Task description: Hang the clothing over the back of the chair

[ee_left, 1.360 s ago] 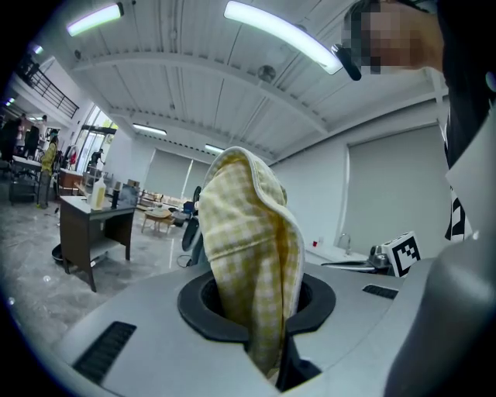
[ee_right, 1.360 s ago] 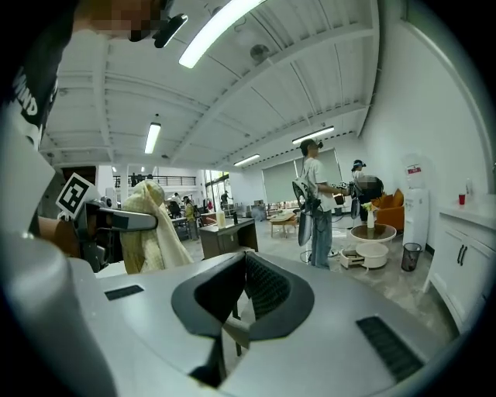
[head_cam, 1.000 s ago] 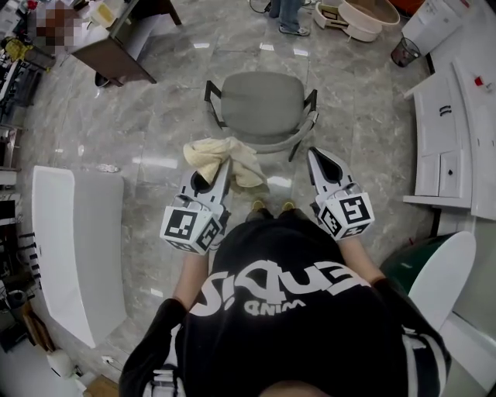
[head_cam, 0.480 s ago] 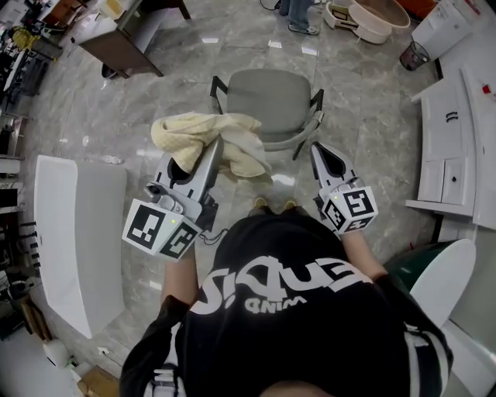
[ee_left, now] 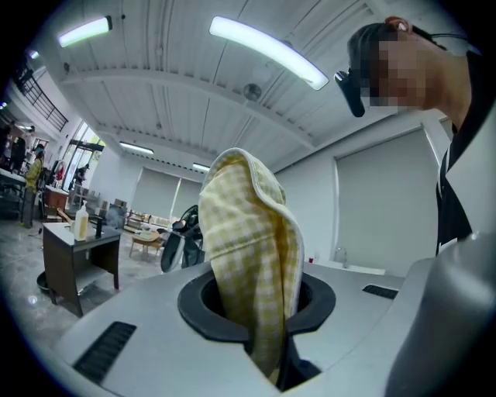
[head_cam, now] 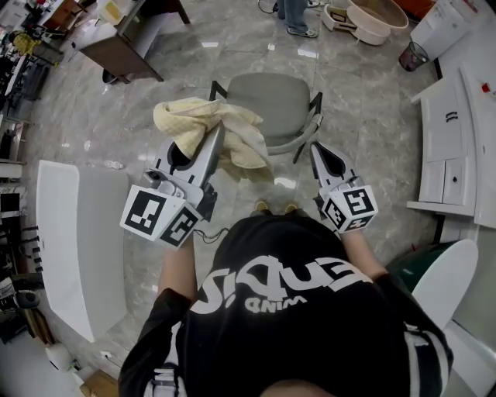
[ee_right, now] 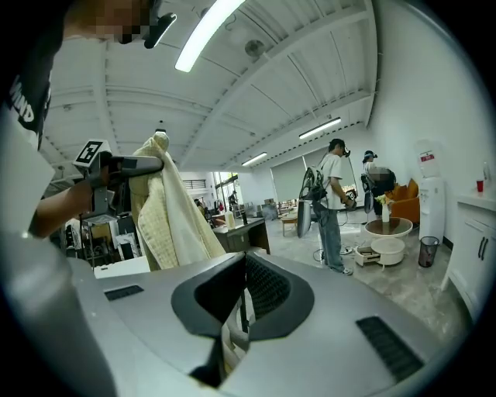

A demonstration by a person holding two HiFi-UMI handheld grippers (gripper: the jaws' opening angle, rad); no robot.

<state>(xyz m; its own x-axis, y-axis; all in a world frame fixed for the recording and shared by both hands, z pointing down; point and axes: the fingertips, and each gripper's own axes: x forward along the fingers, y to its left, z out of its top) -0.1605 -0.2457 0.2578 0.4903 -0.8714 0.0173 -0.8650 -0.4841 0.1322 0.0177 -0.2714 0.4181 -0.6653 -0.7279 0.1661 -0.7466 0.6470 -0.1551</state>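
A pale yellow checked cloth [head_cam: 203, 124] hangs bunched from my left gripper [head_cam: 218, 138], whose jaws are shut on it. It is held up in the air, in front of and to the left of the grey chair [head_cam: 267, 97], with a fold drooping toward the chair's near edge. In the left gripper view the cloth [ee_left: 248, 225] rises out of the left gripper [ee_left: 262, 314] and fills the middle. My right gripper [head_cam: 320, 155] is lower, by the chair's right armrest, shut with nothing in it. The right gripper view shows the right gripper [ee_right: 239, 298] with the cloth [ee_right: 167, 209] to its left.
A dark desk [head_cam: 116, 50] stands at the back left and a white table [head_cam: 77, 248] at the left. White cabinets [head_cam: 457, 132] line the right. Behind the chair are a standing person [head_cam: 291, 15], a beige tub [head_cam: 372, 17] and a bin [head_cam: 411, 54].
My left gripper has lifted the cloth up and slightly left, so it now hangs higher beside the chair. The right gripper has stayed where it was.
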